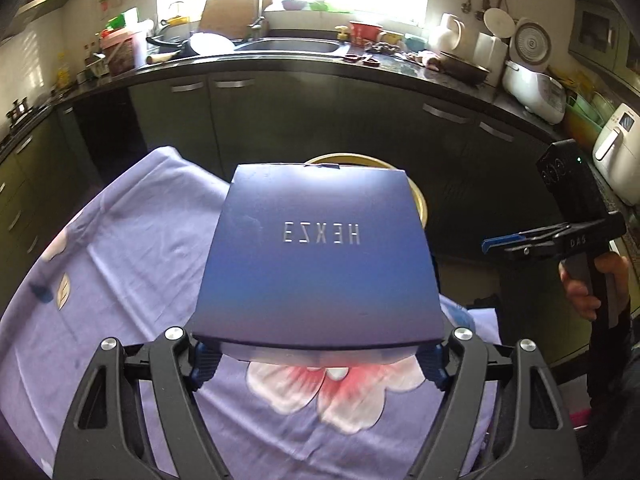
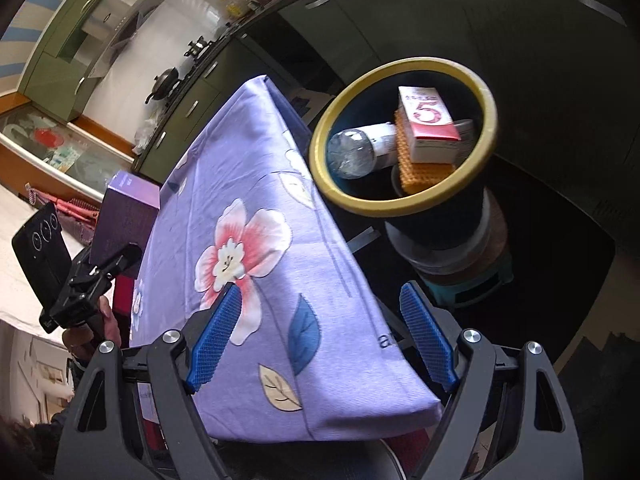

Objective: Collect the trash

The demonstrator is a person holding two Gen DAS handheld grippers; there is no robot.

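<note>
Left wrist view: left gripper (image 1: 316, 356) at bottom centre, jaws pinching the near edge of a dark blue flat box (image 1: 316, 248) lettered "HEXZ3", which reads upside down from this camera. The box is held clear above the lilac floral cloth (image 1: 120, 264) covering the counter and fills the centre of the frame. Just beyond its far edge, the yellow rim of the trash bin (image 1: 420, 200) shows at centre, mostly hidden by the box. At right edge, the right gripper (image 1: 520, 242) is seen side-on, a hand (image 1: 588, 288) on its handle. Kitchen worktop with sink (image 1: 296, 45) runs across the top of the frame. Right wrist view: right gripper (image 2: 320, 336) at bottom centre, jaws spread wide with blue pads (image 2: 216, 340) on either side of the cloth's (image 2: 248, 184) near corner, nothing between them. Trash bin (image 2: 404, 200) sits upper right of centre, just beside the counter edge. Inside it: a clear plastic bottle (image 2: 356, 152), a carton (image 2: 430, 124) marked "5", and an orange waffle-textured piece (image 2: 424, 172) under the carton. At left edge, the left gripper (image 2: 100, 276) holds the box (image 2: 128, 216), which looks purple here.
</note>
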